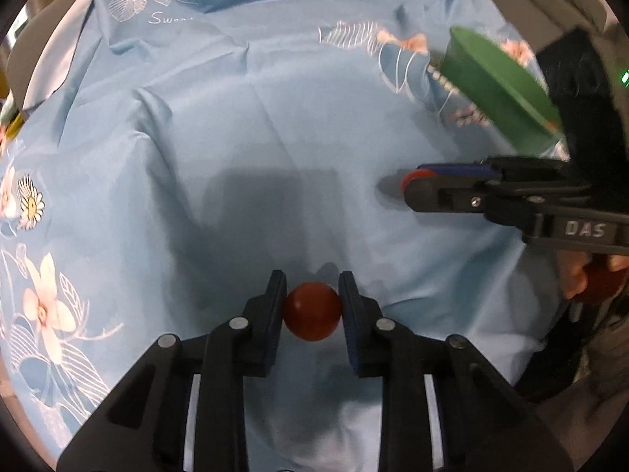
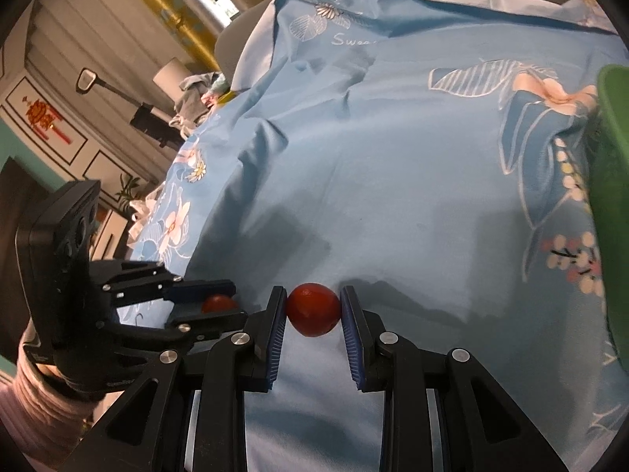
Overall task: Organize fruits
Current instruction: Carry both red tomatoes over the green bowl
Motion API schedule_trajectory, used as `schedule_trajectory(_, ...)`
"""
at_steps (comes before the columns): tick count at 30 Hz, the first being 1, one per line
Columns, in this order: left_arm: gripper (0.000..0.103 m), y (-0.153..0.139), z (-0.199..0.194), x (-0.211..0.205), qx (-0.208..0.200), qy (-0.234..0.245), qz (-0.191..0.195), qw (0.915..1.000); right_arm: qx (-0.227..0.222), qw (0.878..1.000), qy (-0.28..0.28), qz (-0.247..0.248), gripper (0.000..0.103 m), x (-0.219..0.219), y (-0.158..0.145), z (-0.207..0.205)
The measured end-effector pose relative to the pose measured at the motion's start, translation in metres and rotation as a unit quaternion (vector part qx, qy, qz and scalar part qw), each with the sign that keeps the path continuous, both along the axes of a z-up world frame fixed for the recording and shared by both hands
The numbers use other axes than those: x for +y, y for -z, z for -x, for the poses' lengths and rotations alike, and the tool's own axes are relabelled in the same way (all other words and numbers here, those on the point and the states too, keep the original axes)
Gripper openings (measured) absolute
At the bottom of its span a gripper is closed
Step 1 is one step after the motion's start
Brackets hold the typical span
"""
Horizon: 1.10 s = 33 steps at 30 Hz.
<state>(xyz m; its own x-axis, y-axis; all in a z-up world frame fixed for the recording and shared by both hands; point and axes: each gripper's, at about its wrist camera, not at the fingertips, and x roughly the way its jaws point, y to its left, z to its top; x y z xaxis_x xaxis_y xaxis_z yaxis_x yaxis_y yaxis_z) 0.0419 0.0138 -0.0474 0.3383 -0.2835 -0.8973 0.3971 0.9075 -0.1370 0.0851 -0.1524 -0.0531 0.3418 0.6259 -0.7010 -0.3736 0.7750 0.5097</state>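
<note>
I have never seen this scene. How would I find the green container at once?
Start from the light blue cloth with flower prints that covers the whole surface. Follow it to its right side, behind the right gripper, which is shut on a small red round fruit. There stands the green plastic bowl, the only green thing on the cloth and far larger than either red fruit.

left tongs (image 1: 312, 295): black arms, blue ribbed pads, silver screws | right tongs (image 2: 312, 301): same | sleeve (image 2: 35, 413): pink
</note>
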Motion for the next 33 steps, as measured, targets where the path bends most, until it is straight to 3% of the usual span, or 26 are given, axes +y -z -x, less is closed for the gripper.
schedule_trajectory(7, 0.027, -0.025, 0.012, 0.01, -0.024, -0.032, 0.043, 0.9982, -0.012, 1.0, 0.025, -0.005, 0.03, -0.02, -0.014, 0.007)
schedule_trajectory(18, 0.027, -0.06, 0.026, 0.003, -0.064, -0.032, 0.056, 0.9959, -0.056, 0.997, 0.046, -0.017, 0.03, -0.041, -0.051, 0.028)
schedule_trajectory(33, 0.027, -0.105, 0.007, -0.075, -0.112, 0.018, 0.091, 0.9893, -0.103, 0.99, 0.098, -0.025, 0.03, -0.095, -0.082, 0.046)
